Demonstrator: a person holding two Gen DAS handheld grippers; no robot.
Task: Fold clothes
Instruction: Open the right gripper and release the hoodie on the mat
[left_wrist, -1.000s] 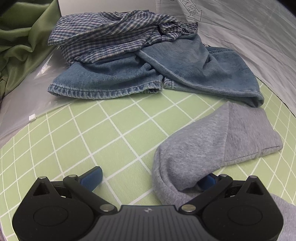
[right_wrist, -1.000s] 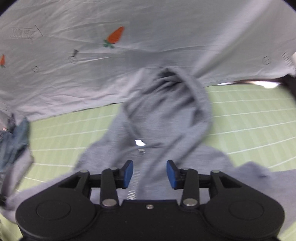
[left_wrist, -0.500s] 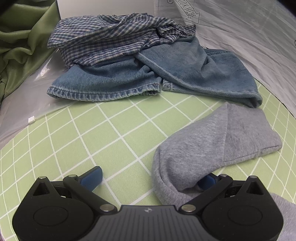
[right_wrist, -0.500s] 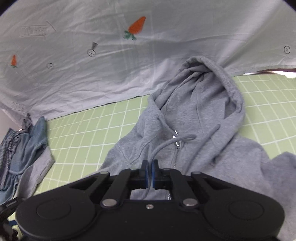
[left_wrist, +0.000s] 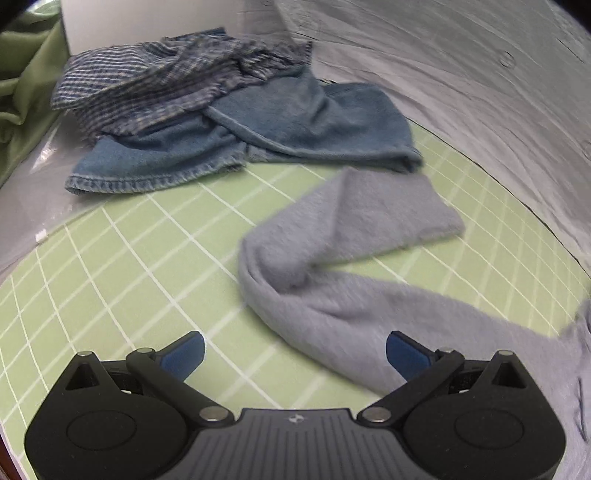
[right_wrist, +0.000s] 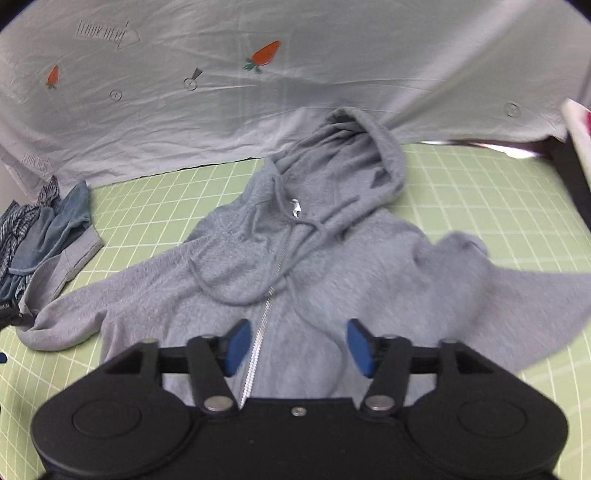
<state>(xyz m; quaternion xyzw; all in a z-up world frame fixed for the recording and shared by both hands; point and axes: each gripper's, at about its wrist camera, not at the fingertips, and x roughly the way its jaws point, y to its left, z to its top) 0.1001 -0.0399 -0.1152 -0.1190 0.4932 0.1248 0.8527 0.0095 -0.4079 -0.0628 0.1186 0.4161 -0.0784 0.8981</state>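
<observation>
A grey zip hoodie (right_wrist: 303, 266) lies face up on the green grid mat (right_wrist: 480, 192), hood toward the far side, both sleeves spread outward. My right gripper (right_wrist: 297, 345) hovers over the zipper at the chest; its jaws are opening and hold nothing. In the left wrist view the hoodie's sleeve (left_wrist: 354, 266) lies bent over itself on the mat (left_wrist: 129, 266). My left gripper (left_wrist: 295, 352) stands open above the sleeve's near part, its blue pads apart and clear of the cloth.
Blue jeans (left_wrist: 258, 140) and a checked shirt (left_wrist: 166, 85) lie heaped at the mat's far left corner. A pale sheet with carrot prints (right_wrist: 258, 74) borders the far side. Green cloth (left_wrist: 22, 92) bunches at the left.
The right gripper shut on the hoodie's front, then opened wide and drew back. The left gripper let the sleeve go and pulled back and up; more of the sleeve now shows.
</observation>
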